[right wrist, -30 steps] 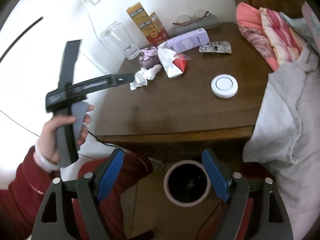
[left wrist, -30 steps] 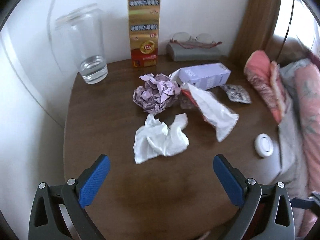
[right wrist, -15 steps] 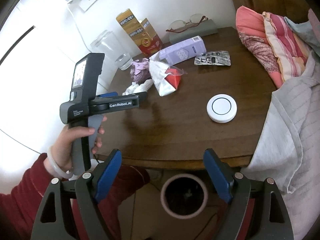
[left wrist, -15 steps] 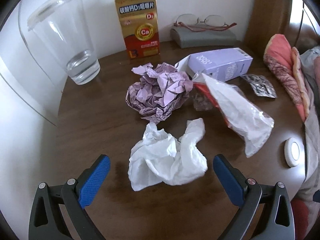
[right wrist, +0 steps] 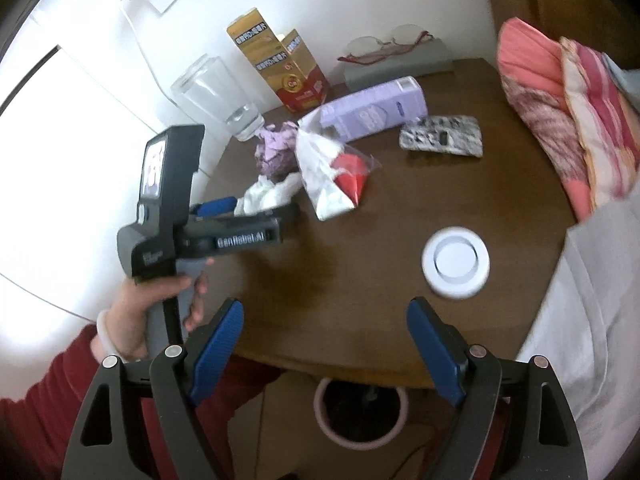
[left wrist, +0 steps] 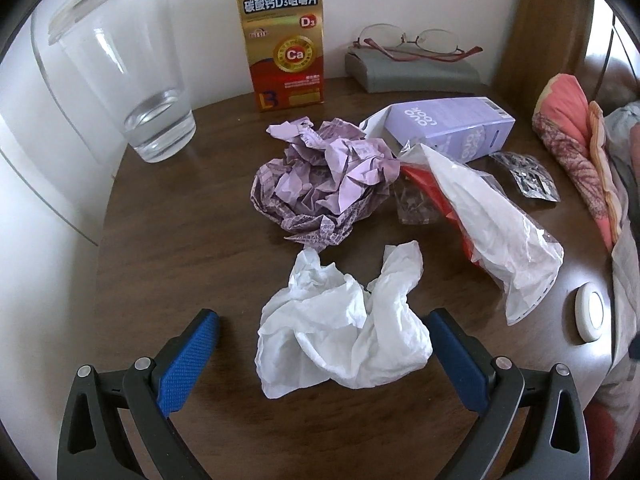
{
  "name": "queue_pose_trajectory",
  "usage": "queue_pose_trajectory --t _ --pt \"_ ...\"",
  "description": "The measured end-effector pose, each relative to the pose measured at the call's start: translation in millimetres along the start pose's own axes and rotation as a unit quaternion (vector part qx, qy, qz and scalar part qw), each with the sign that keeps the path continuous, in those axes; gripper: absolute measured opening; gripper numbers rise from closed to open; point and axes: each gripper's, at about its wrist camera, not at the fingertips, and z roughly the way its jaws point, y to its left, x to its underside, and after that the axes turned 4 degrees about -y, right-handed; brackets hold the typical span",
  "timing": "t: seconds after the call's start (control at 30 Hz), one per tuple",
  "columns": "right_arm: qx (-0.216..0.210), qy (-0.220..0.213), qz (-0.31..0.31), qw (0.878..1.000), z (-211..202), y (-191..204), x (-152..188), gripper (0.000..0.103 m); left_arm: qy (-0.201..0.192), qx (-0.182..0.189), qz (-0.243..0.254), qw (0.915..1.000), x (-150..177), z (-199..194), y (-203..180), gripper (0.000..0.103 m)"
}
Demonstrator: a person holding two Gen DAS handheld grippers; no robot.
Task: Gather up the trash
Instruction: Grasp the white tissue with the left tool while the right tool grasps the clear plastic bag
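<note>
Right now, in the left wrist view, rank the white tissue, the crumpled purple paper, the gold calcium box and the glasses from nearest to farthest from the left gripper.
1. White tissue: between the open fingers of the left gripper.
2. Crumpled purple paper: just behind the tissue, mid-table.
3. Gold calcium box: upright at the back, by the wall.
4. Glasses: back right on a grey case; about as far as the box, too close to call.

the left gripper [left wrist: 320, 356] gapes wide around a crumpled white tissue [left wrist: 344, 320] at lower centre of the wooden table [left wrist: 180, 240]; a purple paper ball [left wrist: 320, 180] sits just above it
</note>
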Motion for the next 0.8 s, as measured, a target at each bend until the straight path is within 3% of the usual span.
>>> queue_pose_trajectory --t 0.27,0.57,0.8 --pt "0.004 0.015 -0.038 0.999 28 22 -45 0.083 -0.005 0.011 0.019 0.9997 -3 -1 -4 0.095" --pt "0.065 0.074 -0.082 0.992 94 30 -85 0.082 -0.003 0.013 0.020 0.9997 -6 3 -5 0.090" --pt "0.093 0.111 -0.079 0.986 133 22 -100 0.082 -0.003 0.013 0.019 0.9997 -1 -3 -2 0.089"
